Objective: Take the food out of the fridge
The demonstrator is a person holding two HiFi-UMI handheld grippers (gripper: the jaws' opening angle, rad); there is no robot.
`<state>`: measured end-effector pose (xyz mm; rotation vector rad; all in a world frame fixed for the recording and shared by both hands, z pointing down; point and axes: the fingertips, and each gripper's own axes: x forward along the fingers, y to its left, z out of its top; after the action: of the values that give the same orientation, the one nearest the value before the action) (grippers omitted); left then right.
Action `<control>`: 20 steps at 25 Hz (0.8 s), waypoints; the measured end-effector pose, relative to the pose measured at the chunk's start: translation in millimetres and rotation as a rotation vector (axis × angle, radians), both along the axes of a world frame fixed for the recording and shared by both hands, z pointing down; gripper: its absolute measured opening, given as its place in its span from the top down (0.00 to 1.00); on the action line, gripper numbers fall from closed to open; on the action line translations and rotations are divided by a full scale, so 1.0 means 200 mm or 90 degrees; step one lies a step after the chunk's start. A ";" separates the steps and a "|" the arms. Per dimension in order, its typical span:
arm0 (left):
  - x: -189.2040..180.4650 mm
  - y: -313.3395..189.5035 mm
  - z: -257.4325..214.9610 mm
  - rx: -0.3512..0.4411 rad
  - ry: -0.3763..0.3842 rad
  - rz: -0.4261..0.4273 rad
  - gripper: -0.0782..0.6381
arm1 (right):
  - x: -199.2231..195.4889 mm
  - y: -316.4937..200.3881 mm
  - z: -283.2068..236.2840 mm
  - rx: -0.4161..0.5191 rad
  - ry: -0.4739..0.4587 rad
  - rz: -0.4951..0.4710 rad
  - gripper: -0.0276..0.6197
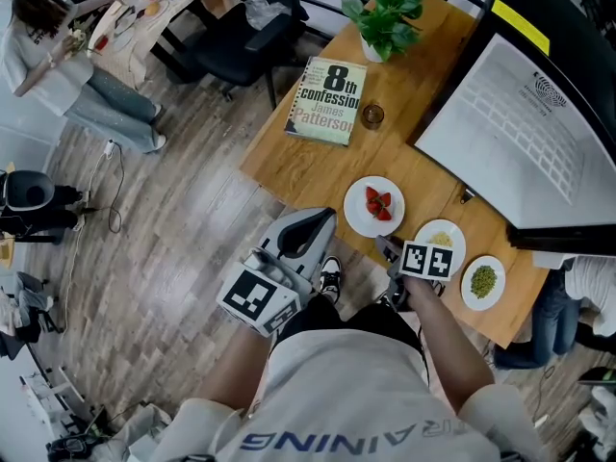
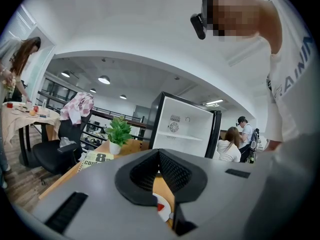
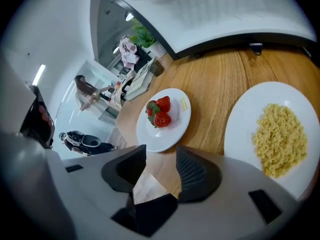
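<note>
The right claw (image 3: 159, 159) hides the lower rim of the yellow-food plate (image 3: 240, 134).

Three white plates: one plate with strawberries (image 1: 361, 215), one plate with yellow food (image 3: 240, 139), one plate with green food (image 1: 482, 261); three strawberries (image 3: 159, 113); one book (image 1: 326, 101); one green plant (image 1: 385, 12); one small glass (image 1: 372, 115); one white fridge (image 2: 182, 129); one wooden table (image 1: 308, 162).
</note>
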<state>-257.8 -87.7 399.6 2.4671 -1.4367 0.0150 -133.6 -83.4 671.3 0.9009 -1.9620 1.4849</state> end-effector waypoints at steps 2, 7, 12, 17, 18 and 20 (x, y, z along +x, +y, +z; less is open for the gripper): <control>0.02 0.00 -0.01 0.002 0.001 0.007 0.88 | 0.02 0.01 -0.05 0.024 0.004 -0.016 0.68; 0.11 0.00 -0.06 0.016 0.001 0.033 0.88 | 0.13 -0.07 -0.29 0.129 -0.037 0.016 0.90; 0.26 -0.01 -0.12 0.034 0.000 0.074 0.88 | 0.27 -0.15 -0.59 0.252 -0.089 0.060 0.92; 0.41 -0.05 -0.20 0.055 -0.001 0.109 0.88 | 0.47 -0.22 -0.90 0.372 -0.090 0.101 0.92; 0.45 -0.06 -0.21 0.060 -0.001 0.117 0.88 | 0.51 -0.22 -0.96 0.396 -0.088 0.110 0.92; 0.51 -0.07 -0.25 0.072 -0.005 0.132 0.88 | 0.59 -0.23 -1.08 0.444 -0.082 0.126 0.92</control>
<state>-155.7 -101.0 350.4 2.7008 -1.2098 -0.0155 -15.5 -130.0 455.1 1.3367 -2.6097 0.9564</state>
